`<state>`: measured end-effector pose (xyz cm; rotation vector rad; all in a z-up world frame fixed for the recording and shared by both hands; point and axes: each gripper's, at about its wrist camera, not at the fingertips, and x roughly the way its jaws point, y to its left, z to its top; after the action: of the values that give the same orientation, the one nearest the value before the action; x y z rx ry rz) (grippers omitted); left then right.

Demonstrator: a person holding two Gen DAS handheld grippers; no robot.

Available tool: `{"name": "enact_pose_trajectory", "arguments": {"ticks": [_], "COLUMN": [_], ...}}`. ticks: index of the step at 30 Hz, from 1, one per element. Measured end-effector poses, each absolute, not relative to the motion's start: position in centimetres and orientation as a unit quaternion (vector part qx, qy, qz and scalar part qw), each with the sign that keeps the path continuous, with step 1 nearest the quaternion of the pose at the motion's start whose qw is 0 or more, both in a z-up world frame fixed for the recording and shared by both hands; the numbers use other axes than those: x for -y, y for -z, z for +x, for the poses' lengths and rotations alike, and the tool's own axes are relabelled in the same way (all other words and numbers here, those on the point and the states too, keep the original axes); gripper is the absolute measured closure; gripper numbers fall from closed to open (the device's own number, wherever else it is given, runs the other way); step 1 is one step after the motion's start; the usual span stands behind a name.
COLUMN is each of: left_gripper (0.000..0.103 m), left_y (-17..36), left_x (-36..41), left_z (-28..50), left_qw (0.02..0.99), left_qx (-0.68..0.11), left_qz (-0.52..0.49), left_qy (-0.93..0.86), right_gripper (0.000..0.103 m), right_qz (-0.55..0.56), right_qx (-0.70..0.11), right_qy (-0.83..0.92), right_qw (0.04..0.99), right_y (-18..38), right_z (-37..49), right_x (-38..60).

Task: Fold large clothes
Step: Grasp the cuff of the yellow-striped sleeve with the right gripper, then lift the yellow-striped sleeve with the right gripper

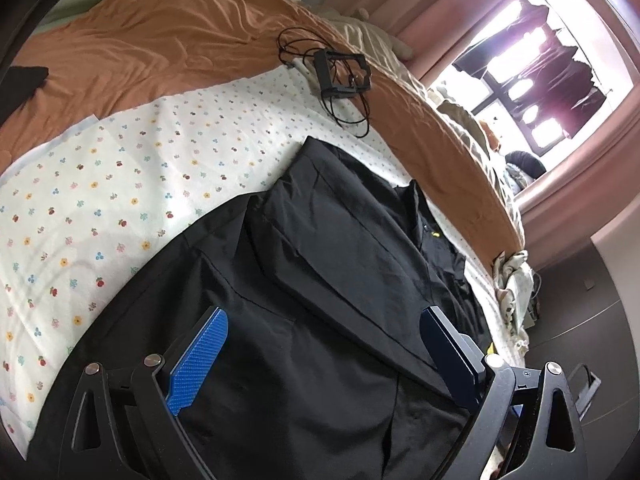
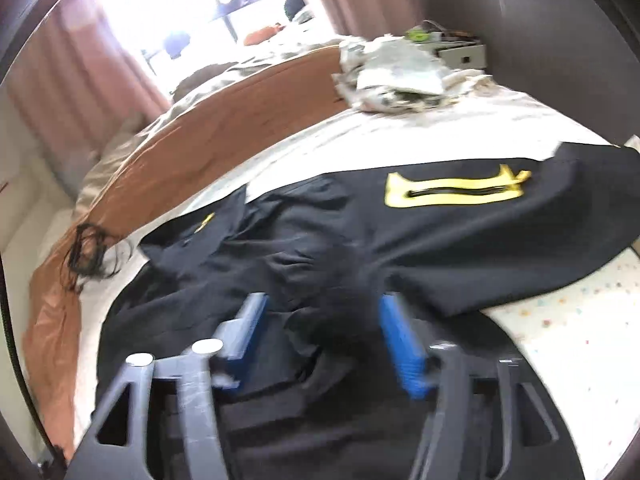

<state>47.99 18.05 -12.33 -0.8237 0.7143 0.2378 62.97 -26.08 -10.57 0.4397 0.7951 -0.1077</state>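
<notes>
A large black garment (image 1: 328,240) lies spread on a floral sheet (image 1: 120,184) on a bed, with one panel folded over along its length. My left gripper (image 1: 324,312) hovers just above the garment's near part, its blue pads (image 1: 200,360) wide apart and holding nothing. In the blurred right wrist view the same black garment (image 2: 400,248) shows a yellow patch (image 2: 456,190) around a zip. My right gripper (image 2: 324,298) is over it with its jaws apart. A dark, blurred hump of cloth rises between the fingers, and neither pad visibly presses on it.
An orange blanket (image 1: 160,48) covers the far side of the bed. A black frame with tangled cables (image 1: 342,74) rests on its edge. A crumpled pale cloth heap (image 2: 396,76) sits at the bed's corner. Pink curtains and a bright window (image 1: 540,72) are beyond.
</notes>
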Motion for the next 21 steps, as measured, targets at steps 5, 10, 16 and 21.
{"name": "enact_pose_trajectory", "arguments": {"ticks": [5, 10, 16, 21], "left_gripper": [0.006, 0.007, 0.007, 0.007], "left_y": [12.6, 12.2, 11.8, 10.5], "left_x": [-17.7, -17.7, -17.5, -15.4], "left_z": [48.2, 48.0, 48.0, 48.7], "left_qw": [0.851, 0.858, 0.867, 0.890], "left_qx": [-0.342, -0.332, -0.322, -0.314], "left_qz": [-0.381, -0.368, -0.343, -0.285], "left_qy": [-0.116, -0.134, -0.162, -0.169], "right_gripper": [0.024, 0.039, 0.084, 0.086], "right_qz": [0.275, 0.310, 0.290, 0.305], "right_qx": [-0.427, -0.452, -0.463, -0.455], "right_qy": [0.046, 0.013, 0.013, 0.002], "right_qw": [0.860, 0.836, 0.837, 0.837], "right_y": [14.2, 17.3, 19.3, 19.9], "right_z": [62.8, 63.3, 65.1, 66.4], "right_x": [28.7, 29.0, 28.2, 28.6]}}
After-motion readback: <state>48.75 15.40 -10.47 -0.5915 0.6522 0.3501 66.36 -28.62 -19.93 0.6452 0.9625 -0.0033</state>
